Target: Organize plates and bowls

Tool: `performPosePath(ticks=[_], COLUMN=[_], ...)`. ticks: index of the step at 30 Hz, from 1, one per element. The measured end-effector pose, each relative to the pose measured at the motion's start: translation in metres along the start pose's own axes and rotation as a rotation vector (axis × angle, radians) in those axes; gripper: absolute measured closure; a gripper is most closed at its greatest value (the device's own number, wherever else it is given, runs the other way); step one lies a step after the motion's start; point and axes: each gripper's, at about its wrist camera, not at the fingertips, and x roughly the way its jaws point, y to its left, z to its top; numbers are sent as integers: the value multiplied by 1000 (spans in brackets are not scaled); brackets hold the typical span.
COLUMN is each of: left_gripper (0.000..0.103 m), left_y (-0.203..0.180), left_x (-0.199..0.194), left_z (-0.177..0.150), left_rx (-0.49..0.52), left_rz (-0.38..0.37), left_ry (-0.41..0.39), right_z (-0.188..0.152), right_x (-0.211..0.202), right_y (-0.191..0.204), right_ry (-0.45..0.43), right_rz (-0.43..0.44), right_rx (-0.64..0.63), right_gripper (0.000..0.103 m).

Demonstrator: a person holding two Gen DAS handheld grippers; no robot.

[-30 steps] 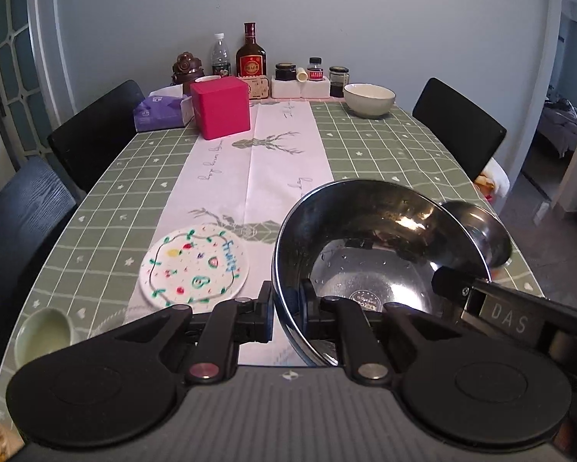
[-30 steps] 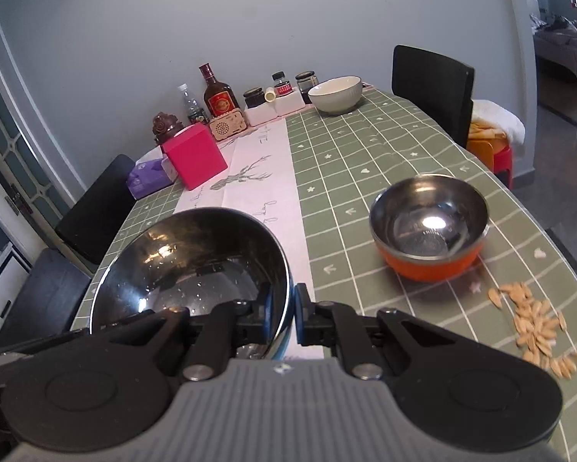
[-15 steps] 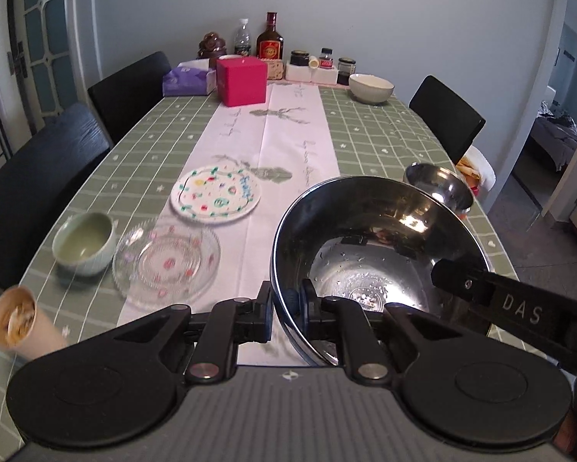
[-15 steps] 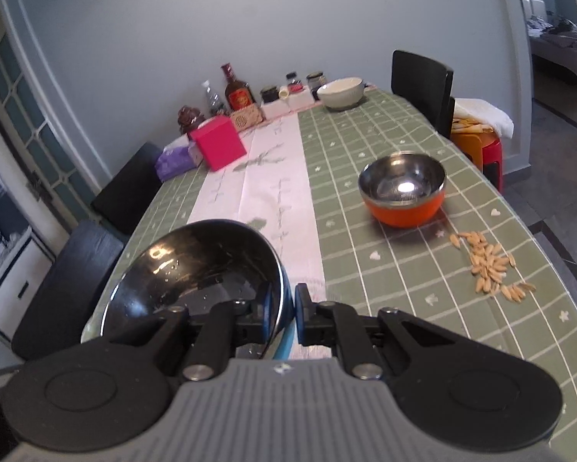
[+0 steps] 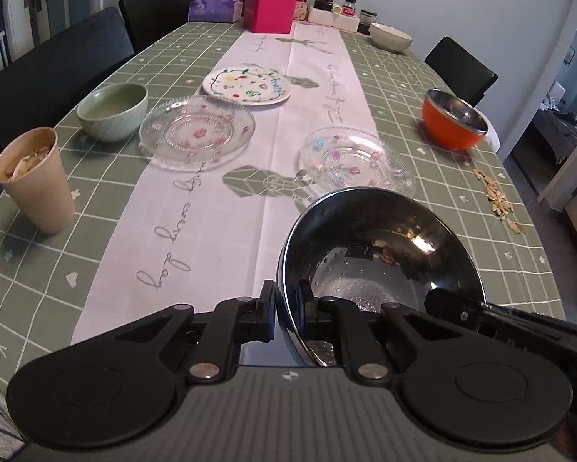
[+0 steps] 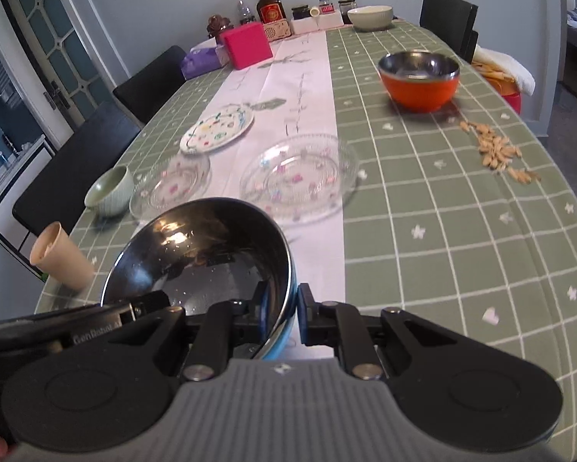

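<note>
Both grippers grip one large steel bowl [image 5: 380,254] with a blue outside, also in the right wrist view [image 6: 207,258]. My left gripper [image 5: 288,308] is shut on its left rim; my right gripper [image 6: 282,313] is shut on its right rim. The bowl is held above the table's near end. Beyond it lie two clear glass plates [image 5: 198,131] [image 5: 352,159], a painted white plate [image 5: 246,85], a green bowl [image 5: 113,109], an orange steel-lined bowl [image 5: 454,123] and a cream bowl [image 5: 390,36] at the far end.
A paper cup of shells [image 5: 34,177] stands at the near left. Loose seeds [image 5: 498,200] lie near the right edge. A pink box [image 5: 269,11], tissue box, bottles and jars crowd the far end. Black chairs [image 5: 53,73] flank the table.
Both grippers have pulled the steel bowl back toward the table's near end and raised it. The glass plates, green bowl and paper cup have come into view.
</note>
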Motion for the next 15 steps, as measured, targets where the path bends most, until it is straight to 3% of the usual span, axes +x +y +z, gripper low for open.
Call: performPosePath(ticks=[5,9,15], left_gripper=[91,91,91], left_y=[8,6,-1], left_x=[11,22,23], left_z=[-4,-9,-11], left_rx=[6,11,37], left_rz=[-4,-14,6], left_ry=[36,74,62], right_z=[-1,-3,-4], right_x=[15,22,27], right_y=[-15,-15,-17], right_ry=[56,59,64], right_rz=[87,60,47], right_rx=[93,83,76], right_gripper=[90,90,90])
